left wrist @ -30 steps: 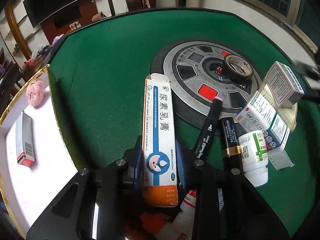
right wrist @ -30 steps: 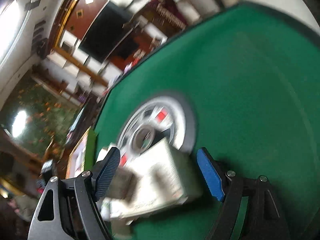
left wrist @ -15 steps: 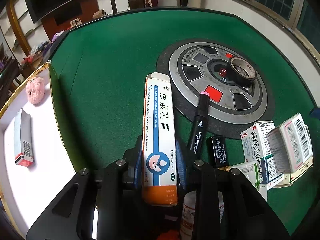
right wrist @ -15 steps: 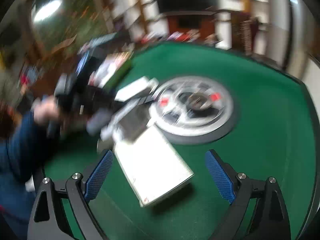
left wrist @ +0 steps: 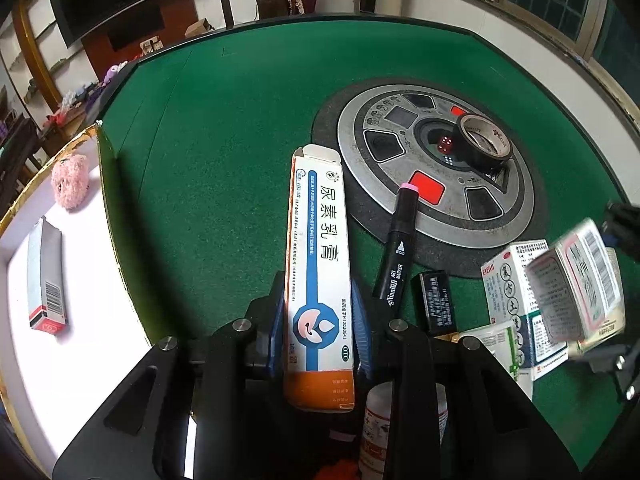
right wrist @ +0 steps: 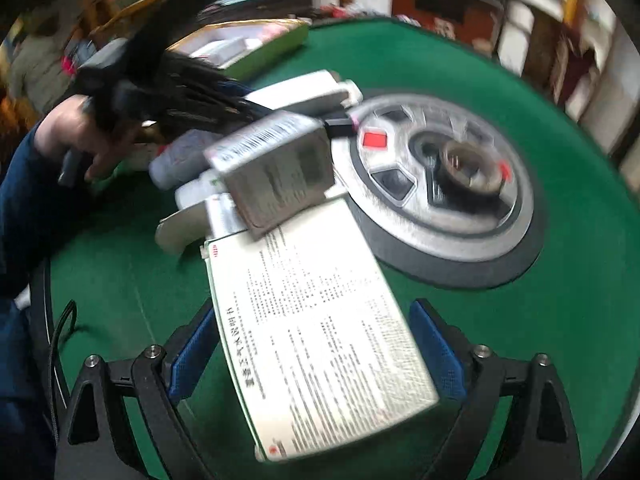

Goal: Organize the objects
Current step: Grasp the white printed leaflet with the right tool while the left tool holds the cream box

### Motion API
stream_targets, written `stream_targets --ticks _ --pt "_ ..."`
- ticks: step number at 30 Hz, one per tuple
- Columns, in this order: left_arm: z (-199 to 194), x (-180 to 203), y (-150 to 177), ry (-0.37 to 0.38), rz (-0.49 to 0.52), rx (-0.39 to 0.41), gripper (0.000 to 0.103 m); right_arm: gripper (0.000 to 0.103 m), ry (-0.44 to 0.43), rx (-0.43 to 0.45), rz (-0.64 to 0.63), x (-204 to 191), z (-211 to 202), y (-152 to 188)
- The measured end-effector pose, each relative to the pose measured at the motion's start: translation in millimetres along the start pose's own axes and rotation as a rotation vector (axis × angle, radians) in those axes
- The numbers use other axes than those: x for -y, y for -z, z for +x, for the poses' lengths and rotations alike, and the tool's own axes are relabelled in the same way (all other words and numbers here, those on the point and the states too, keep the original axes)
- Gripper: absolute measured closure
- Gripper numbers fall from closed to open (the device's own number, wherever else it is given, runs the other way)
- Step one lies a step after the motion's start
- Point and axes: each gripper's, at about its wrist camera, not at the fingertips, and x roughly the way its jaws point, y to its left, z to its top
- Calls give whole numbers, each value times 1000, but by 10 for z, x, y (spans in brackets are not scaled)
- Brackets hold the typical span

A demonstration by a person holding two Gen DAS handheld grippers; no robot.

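Note:
My left gripper [left wrist: 318, 324] is shut on a long white, blue and orange ointment box [left wrist: 318, 276], held above the green table [left wrist: 224, 128]. My right gripper [right wrist: 316, 344] is open, its blue pads on either side of a large white printed medicine box [right wrist: 320, 324] that lies flat on the felt. A smaller medicine box [right wrist: 276, 168] sits tilted on the pile beyond it; it also shows in the left wrist view [left wrist: 576, 284], blurred. A black art marker [left wrist: 396, 252], a small black box [left wrist: 436, 300] and a white bottle [left wrist: 380, 428] lie beside my left gripper.
A round grey dial plate [left wrist: 432, 168] with a roll of tape [left wrist: 482, 144] sits mid-table. A white tray with gold rim [left wrist: 92, 264] at the left holds a grey box [left wrist: 44, 276] and a pink fluffy toy [left wrist: 72, 180]. The person's hand [right wrist: 76, 132] holds the left gripper.
The right gripper has swung around and come in low over the large white box, which now lies between its pads. The left gripper still holds the ointment box, shifted slightly.

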Motion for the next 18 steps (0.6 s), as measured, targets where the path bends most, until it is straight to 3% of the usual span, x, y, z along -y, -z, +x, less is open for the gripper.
stream_targets --ticks 3,6,13,18 --pt "-26 -20 -6 12 -13 8 75 31 24 24 50 5 -64 76" --pt "-113 -71 -26 35 -45 36 75 31 53 103 103 28 -278 151" --pt "-328 -188 -62 79 -122 118 75 31 52 334 403 390 -691 255" --pt "-425 -201 -60 97 -123 134 75 31 42 402 489 453 -670 230"
